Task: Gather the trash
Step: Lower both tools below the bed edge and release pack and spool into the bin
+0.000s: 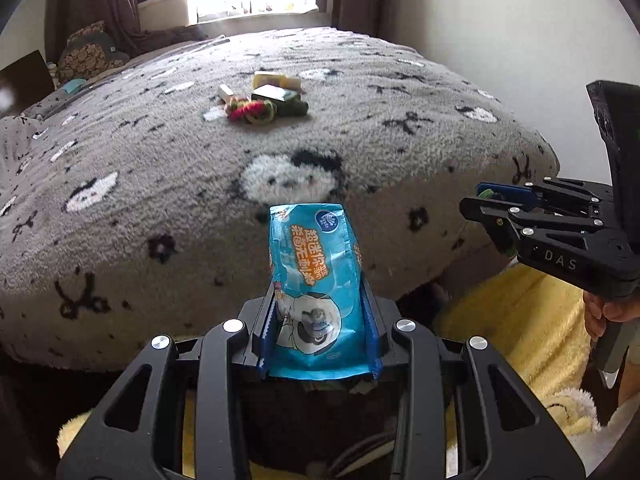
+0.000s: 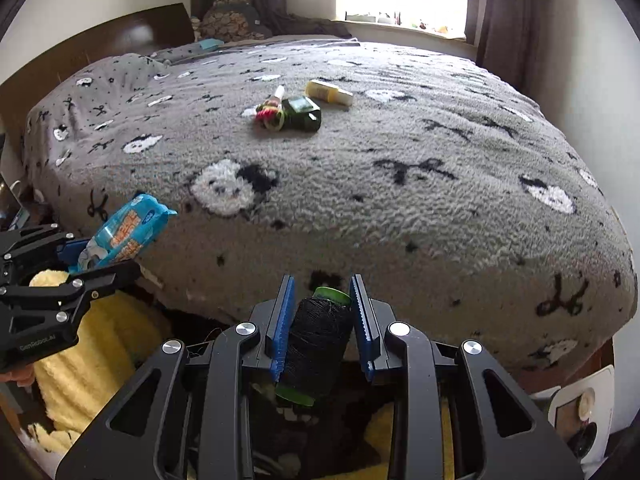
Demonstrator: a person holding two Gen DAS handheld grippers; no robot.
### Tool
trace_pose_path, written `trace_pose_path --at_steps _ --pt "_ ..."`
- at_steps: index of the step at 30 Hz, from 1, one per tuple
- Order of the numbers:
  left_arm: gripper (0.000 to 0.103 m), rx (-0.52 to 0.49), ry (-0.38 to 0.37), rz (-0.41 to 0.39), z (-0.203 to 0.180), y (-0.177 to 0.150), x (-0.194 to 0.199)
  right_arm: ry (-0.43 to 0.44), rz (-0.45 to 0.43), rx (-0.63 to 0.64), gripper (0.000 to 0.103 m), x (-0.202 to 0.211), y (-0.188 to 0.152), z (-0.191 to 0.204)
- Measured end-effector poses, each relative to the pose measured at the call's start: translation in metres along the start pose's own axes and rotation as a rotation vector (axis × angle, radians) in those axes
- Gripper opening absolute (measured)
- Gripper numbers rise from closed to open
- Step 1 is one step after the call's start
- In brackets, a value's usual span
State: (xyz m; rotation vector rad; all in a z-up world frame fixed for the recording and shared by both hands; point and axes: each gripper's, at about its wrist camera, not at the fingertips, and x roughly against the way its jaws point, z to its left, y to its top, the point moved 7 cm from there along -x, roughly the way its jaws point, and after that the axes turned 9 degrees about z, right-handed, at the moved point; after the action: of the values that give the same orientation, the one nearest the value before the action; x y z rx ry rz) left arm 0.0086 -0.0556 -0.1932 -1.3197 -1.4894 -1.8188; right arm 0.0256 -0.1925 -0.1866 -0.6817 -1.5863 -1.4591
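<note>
My left gripper (image 1: pixel 318 300) is shut on a blue wet-wipes packet (image 1: pixel 314 276), held upright off the foot of the bed; it also shows in the right wrist view (image 2: pixel 124 232). My right gripper (image 2: pixel 322 296) is shut on a black thread spool (image 2: pixel 318 340) with green ends; this gripper shows at the right of the left wrist view (image 1: pixel 486 200). More items lie mid-bed: a dark green box (image 2: pixel 304 112), a yellow-white bottle (image 2: pixel 328 92), coloured hair ties (image 2: pixel 270 116) and a small white tube (image 2: pixel 278 94).
The bed has a grey fleece blanket (image 2: pixel 400 208) with black bows and white faces. A yellow fluffy fabric (image 1: pixel 516 312) lies below the bed's foot. A window, curtains and cushions (image 2: pixel 232 18) are at the far end. A white device (image 2: pixel 584 412) sits lower right.
</note>
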Motion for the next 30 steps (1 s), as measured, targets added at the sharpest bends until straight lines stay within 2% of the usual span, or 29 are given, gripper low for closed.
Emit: trace_pose_path --at_steps 5,12,23,30 --pt "0.033 0.018 -0.040 0.107 -0.004 -0.037 -0.032 0.039 0.076 -0.024 0.029 -0.023 -0.025 0.008" --pt "0.033 0.034 -0.040 0.220 0.002 -0.069 -0.073 0.070 0.177 -0.039 0.029 -0.055 -0.049 0.017" --pt "0.033 0.042 -0.054 0.339 0.008 -0.089 -0.120 0.119 0.296 -0.088 0.029 -0.096 -0.072 0.017" --pt "0.034 0.059 -0.080 0.371 0.013 -0.094 -0.135 0.149 0.345 -0.085 0.029 -0.118 -0.073 0.023"
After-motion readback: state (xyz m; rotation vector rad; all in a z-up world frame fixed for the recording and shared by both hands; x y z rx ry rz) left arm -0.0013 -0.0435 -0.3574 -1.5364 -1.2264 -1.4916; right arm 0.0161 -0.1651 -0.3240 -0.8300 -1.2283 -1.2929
